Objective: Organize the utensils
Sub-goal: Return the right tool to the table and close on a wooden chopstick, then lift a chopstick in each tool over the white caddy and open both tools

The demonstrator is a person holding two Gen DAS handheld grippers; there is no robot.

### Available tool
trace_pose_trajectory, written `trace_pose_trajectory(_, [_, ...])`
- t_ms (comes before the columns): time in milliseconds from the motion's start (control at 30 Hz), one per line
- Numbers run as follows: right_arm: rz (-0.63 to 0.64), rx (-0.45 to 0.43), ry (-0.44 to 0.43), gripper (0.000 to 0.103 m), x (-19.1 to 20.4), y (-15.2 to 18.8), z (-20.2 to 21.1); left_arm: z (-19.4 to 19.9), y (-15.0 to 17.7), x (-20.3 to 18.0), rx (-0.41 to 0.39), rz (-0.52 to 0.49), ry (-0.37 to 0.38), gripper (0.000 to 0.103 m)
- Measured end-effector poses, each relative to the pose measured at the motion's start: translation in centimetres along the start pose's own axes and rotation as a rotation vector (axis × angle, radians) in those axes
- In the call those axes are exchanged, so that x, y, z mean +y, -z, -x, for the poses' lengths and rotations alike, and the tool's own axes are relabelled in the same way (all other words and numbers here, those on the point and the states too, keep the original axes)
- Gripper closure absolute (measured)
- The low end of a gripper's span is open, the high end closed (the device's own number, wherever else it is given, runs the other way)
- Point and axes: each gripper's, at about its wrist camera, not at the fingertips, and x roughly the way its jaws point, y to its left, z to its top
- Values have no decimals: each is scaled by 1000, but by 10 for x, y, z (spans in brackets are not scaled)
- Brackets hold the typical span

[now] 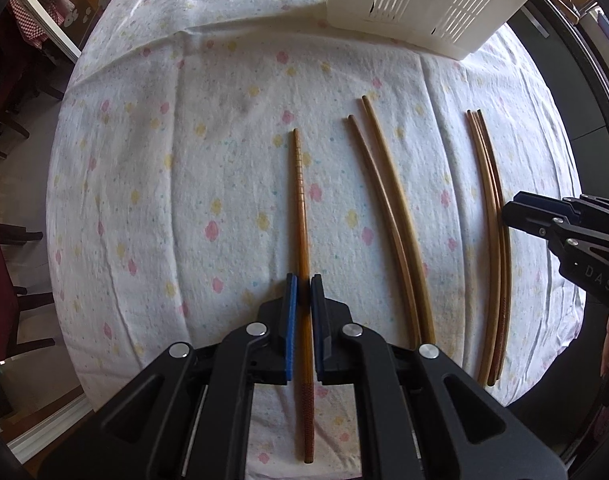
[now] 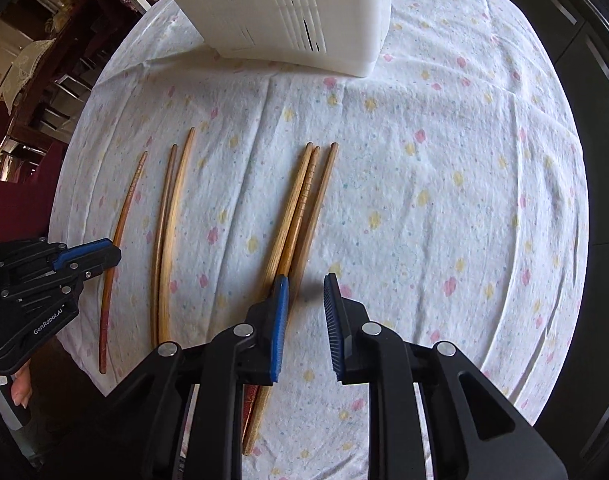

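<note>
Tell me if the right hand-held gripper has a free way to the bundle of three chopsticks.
Probably yes: the right hand-held gripper is open just right of the three chopsticks, with nothing lying between them.

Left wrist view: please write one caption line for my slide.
Left gripper straddles a single reddish chopstick on the floral tablecloth, with five more chopsticks and a white slotted basket beyond.
</note>
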Motion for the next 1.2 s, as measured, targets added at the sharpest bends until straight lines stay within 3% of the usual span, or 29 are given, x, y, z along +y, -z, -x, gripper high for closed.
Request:
trace_pose_trajectory(367, [48,39,99,86,37,-18,-17,2,1,1,-1,-4,2,96])
trace_pose_trajectory(533, [4,43,87,96,32,-21,-19,3,1,-1,-4,-5,12,96])
trace_pose_trajectory(767, [-77,-91,-76,96,8,-2,6,9,4,6,-22,-4,65,96])
trace_pose_trajectory(967, [-99,-257,-185,96,-2,22,47,44,6,5,-134,-32,85,96])
trace_pose_trajectory(1200, [-89,-370,-229,96,-10,32,93,89,15,-5,-242,-70,106,96])
